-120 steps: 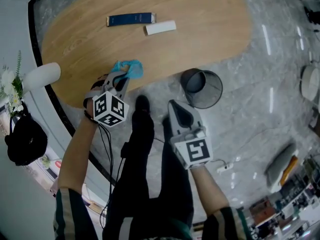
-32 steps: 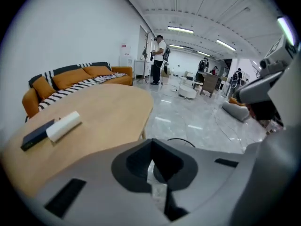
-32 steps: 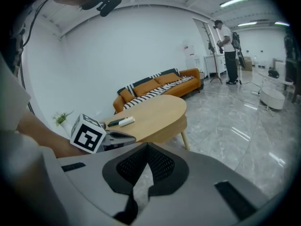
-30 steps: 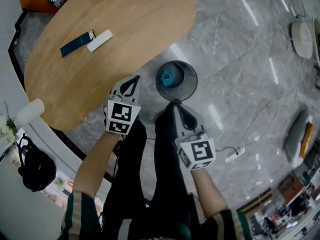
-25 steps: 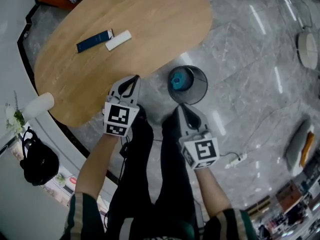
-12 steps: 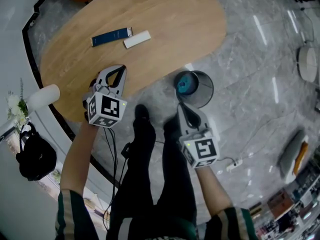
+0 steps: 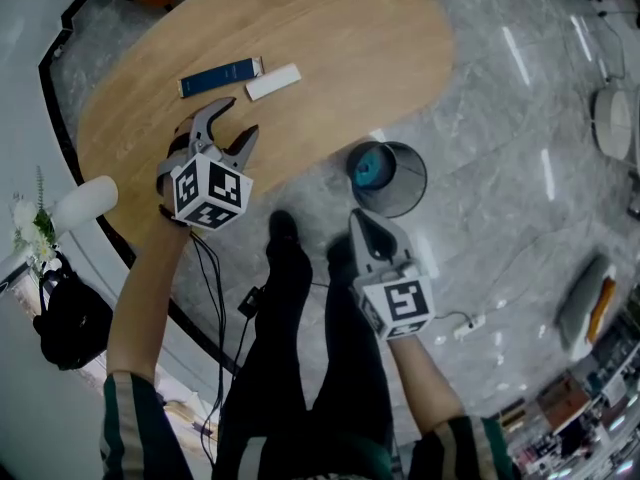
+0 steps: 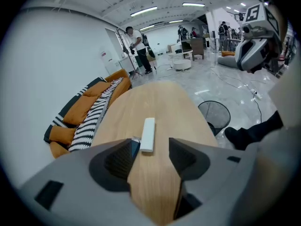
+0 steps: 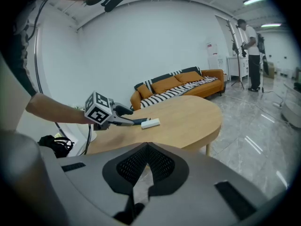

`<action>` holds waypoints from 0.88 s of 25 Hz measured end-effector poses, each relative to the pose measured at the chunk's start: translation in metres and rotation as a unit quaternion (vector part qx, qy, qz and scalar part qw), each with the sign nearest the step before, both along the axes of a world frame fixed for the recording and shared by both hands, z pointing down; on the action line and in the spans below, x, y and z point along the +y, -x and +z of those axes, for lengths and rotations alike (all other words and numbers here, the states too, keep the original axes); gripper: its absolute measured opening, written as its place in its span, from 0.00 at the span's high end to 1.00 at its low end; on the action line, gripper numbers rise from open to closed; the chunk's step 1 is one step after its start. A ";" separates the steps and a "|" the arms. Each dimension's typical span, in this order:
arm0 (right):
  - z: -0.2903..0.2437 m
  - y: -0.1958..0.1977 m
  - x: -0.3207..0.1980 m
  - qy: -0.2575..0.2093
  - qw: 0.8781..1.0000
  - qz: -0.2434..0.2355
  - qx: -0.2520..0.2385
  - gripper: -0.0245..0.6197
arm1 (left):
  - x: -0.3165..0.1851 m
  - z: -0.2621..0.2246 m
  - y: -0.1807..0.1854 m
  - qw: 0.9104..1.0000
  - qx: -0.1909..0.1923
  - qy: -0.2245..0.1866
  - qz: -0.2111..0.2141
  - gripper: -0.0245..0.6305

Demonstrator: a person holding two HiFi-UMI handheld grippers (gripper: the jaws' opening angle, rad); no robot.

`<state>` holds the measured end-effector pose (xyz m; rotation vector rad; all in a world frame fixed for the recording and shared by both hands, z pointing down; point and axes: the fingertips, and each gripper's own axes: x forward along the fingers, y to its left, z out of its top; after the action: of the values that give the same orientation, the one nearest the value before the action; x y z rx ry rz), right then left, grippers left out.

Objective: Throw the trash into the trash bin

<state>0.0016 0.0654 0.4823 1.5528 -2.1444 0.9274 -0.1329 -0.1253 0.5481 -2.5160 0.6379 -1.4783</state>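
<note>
An oval wooden table (image 7: pixel 330 38) fills the upper left of the head view, on a grey marble floor (image 7: pixel 500 118); a black mesh trash bin (image 7: pixel 412 193) stands on the floor just beside the table's near edge. The left gripper (image 7: pixel 242 118) hovers over the table, its jaws wide and just now opening, with only bare wood between them; the right gripper (image 7: pixel 358 216) hangs over the floor near the bin, its jaws pressed together on nothing. Just ahead of the left gripper lie a dark blue packet (image 7: pixel 220 76) and a white bar (image 7: pixel 273 81), side by side; a crumpled blue trash piece (image 7: pixel 372 166) lies inside the bin. The step in hand looks like a reach for the next piece; done well, the left jaws stay wide, straddle the bar across its narrow width, drop close to the wood, and close only once it sits centred; the packet lies just beside it and could be nudged.
</note>
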 end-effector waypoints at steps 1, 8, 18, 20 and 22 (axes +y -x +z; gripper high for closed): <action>0.001 -0.001 0.000 0.000 1.000 0.001 0.001 0.96 | -0.006 0.004 -0.002 1.000 -0.006 0.001 0.001 0.61; 0.010 -0.011 0.004 0.013 1.000 0.023 0.005 0.96 | -0.028 0.045 -0.018 0.998 -0.048 0.040 0.013 0.61; 0.018 -0.028 0.007 0.027 0.998 0.058 0.004 0.96 | -0.046 0.085 -0.012 0.993 -0.107 0.056 0.001 0.62; 0.019 -0.029 0.008 0.027 0.998 0.062 0.003 0.96 | -0.048 0.087 -0.012 0.993 -0.106 0.055 0.001 0.63; 0.019 -0.031 0.007 0.027 0.998 0.064 0.004 0.96 | -0.049 0.086 -0.012 0.993 -0.102 0.052 -0.002 0.73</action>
<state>0.0324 0.0727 0.5009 1.6802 -2.0166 1.0096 -0.1209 -0.1747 0.6343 -2.3930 0.5442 -1.7842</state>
